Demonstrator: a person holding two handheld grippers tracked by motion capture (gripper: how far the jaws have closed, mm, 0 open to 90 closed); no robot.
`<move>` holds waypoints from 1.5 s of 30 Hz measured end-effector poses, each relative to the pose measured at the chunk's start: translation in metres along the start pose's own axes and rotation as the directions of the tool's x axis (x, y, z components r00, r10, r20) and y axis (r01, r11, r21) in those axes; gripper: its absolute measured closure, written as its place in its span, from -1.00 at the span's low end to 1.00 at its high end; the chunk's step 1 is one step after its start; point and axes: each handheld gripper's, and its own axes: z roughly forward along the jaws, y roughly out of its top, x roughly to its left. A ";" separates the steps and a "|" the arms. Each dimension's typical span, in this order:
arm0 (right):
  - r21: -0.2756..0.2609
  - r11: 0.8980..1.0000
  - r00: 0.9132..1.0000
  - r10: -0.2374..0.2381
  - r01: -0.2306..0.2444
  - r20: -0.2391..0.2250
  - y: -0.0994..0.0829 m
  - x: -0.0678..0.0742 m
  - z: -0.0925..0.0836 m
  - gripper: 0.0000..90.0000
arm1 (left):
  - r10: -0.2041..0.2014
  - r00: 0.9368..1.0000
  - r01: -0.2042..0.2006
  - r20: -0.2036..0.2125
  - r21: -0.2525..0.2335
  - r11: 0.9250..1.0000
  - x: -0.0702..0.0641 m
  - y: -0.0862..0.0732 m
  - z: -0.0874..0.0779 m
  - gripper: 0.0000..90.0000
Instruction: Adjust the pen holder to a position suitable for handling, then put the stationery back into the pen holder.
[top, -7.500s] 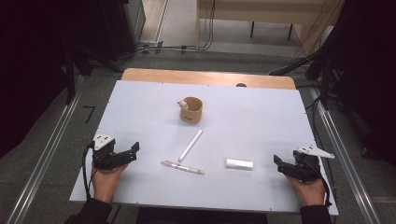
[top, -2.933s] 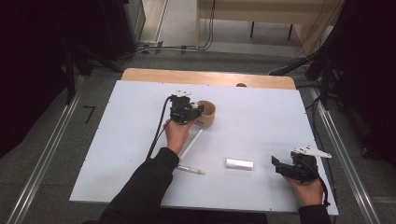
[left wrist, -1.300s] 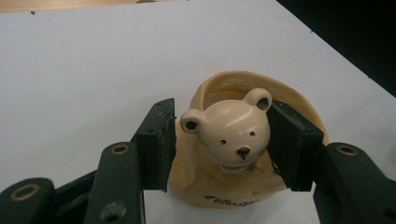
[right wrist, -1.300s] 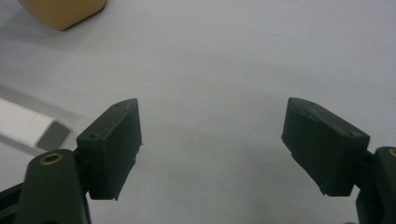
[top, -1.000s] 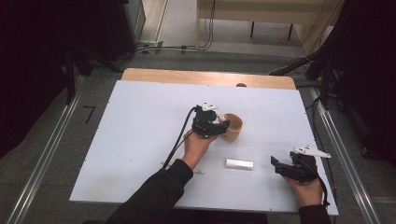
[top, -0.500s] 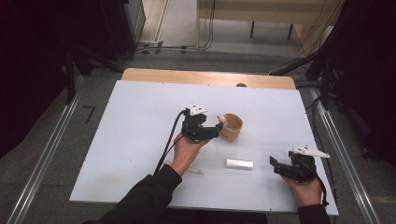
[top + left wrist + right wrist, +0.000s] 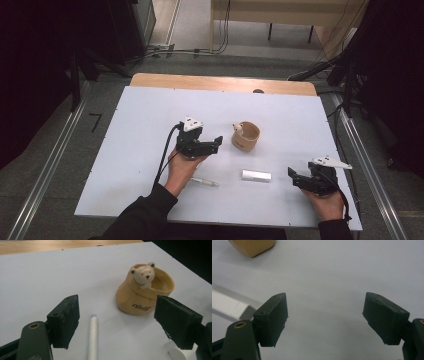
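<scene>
One bear cup (image 7: pixel 143 293) with unreadable dark script, left claw (image 7: pixel 117 322) just opened wide, empty, right claw (image 7: pixel 324 320) wide, empty.

Bear cup (image 7: pixel 245 137) mid-table (image 7: pixel 140 115), white block (image 7: pixel 256 176) before it, pen (image 7: pixel 204 182) left of the block

Left gripper (image 7: pixel 212 145) jaws just opened wide; right gripper (image 7: pixel 296 176) rests open

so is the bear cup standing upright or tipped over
Upright. In the left gripper view the bear cup sits on its base on the table, rim facing up; nothing touches it.
</scene>
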 end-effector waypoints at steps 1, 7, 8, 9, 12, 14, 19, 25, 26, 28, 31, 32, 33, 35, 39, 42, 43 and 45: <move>0.001 1.000 1.000 0.000 0.000 0.000 0.000 0.000 0.000 -0.59 | -0.008 1.000 0.008 -0.003 -0.002 1.000 0.002 -0.002 -0.001 -0.57; 0.006 1.000 1.000 -0.002 0.002 0.003 0.000 0.001 0.002 -0.59 | -0.015 1.000 0.015 -0.019 -0.003 1.000 0.011 -0.016 -0.009 -0.57; 0.004 1.000 1.000 -0.001 0.001 0.002 0.000 0.002 0.002 -0.59 | -0.015 1.000 0.015 -0.022 -0.005 1.000 0.013 -0.018 -0.010 -0.57; 0.004 1.000 1.000 -0.001 0.001 0.002 0.000 0.002 0.002 -0.59 | -0.018 0.999 0.018 -0.027 -0.006 1.000 0.015 -0.019 -0.012 -0.57; 0.004 1.000 1.000 -0.002 0.002 0.000 0.001 0.002 0.002 -0.59 | -0.028 0.999 0.027 -0.035 -0.005 1.000 0.021 -0.022 -0.016 -0.57; 0.007 1.000 1.000 -0.002 0.002 -0.001 0.001 0.002 0.003 -0.59 | -0.036 0.998 0.036 -0.042 -0.004 0.999 0.025 -0.024 -0.018 -0.57; 0.009 1.000 1.000 -0.006 0.006 -0.004 0.002 0.003 0.004 -0.59 | -0.048 0.997 0.048 -0.057 0.001 0.999 0.032 -0.028 -0.019 -0.57; 0.008 1.000 1.000 -0.005 0.005 -0.005 0.001 0.002 0.004 -0.59 | -0.046 0.997 0.046 -0.063 0.004 0.999 0.035 -0.031 -0.022 -0.57; 0.009 1.000 1.000 -0.005 0.005 -0.007 0.001 0.003 0.003 -0.59 | -0.048 0.997 0.048 -0.067 0.002 0.999 0.035 -0.031 -0.022 -0.57; 0.007 1.000 1.000 -0.006 0.006 -0.009 0.001 0.003 0.003 -0.59 | -0.047 0.997 0.048 -0.069 0.004 0.999 0.035 -0.032 -0.024 -0.57; 0.005 1.000 1.000 -0.008 0.008 -0.009 0.001 0.003 0.003 -0.59 | -0.047 0.996 0.047 -0.070 -0.001 0.999 0.036 -0.033 -0.025 -0.57; 0.004 1.000 1.000 -0.008 0.008 -0.008 0.001 0.003 0.003 -0.59 | -0.049 0.996 0.049 -0.068 -0.002 0.999 0.036 -0.033 -0.026 -0.57; 0.003 1.000 1.000 -0.006 0.006 -0.010 0.001 0.003 0.002 -0.59 | -0.049 0.996 0.049 -0.068 -0.003 0.999 0.036 -0.033 -0.026 -0.57; 0.000 1.000 1.000 -0.007 0.007 -0.008 0.001 0.003 0.002 -0.59 | -0.049 0.997 0.049 -0.067 -0.003 0.999 0.036 -0.034 -0.026 -0.57; 0.001 1.000 1.000 -0.009 0.009 -0.008 0.002 0.003 0.003 -0.59 | -0.047 0.997 0.047 -0.069 0.007 0.999 0.036 -0.035 -0.024 -0.60; 0.000 1.000 1.000 -0.011 0.011 -0.009 0.001 0.003 0.003 -0.59 | -0.033 0.997 0.034 -0.068 0.016 0.999 0.034 -0.036 -0.022 -0.60; 0.000 1.000 1.000 -0.011 0.011 -0.007 0.001 0.003 0.003 -0.59 | -0.032 0.997 0.033 -0.070 0.015 0.999 0.034 -0.036 -0.021 -0.60; 0.000 1.000 1.000 -0.010 0.010 -0.006 0.001 0.003 0.002 -0.59 | -0.021 0.997 0.022 -0.072 0.018 1.000 0.033 -0.036 -0.020 -0.60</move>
